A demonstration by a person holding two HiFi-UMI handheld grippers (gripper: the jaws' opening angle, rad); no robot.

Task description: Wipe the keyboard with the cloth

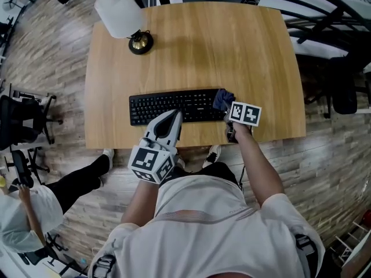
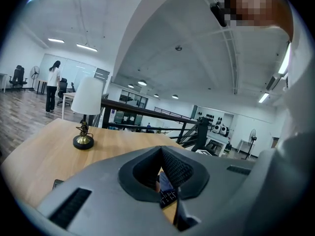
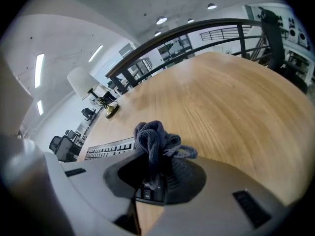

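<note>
A long black keyboard [image 1: 174,106] lies on the wooden table [image 1: 243,51], close to the near edge. The right gripper [image 1: 228,110] is at the right end of the keyboard. Its fingers are squeezed tight on a dark blue cloth [image 3: 155,140], and the cloth sticks up out of them in a crumpled bunch. The bunch sits right at the last keys on that end, but I cannot tell if it presses on them. The left gripper [image 1: 173,117] is over the front edge of the keyboard, near the middle, and points at the keys. Its fingers are pressed together at the tips and hold nothing. The two grippers are near each other but do not touch. At the far left corner of the table stands a lamp [image 1: 123,13] with a white shade and a round gold foot, well away from the keyboard. A black office chair [image 1: 20,120] stands on the wooden floor to the left of the table.
</note>
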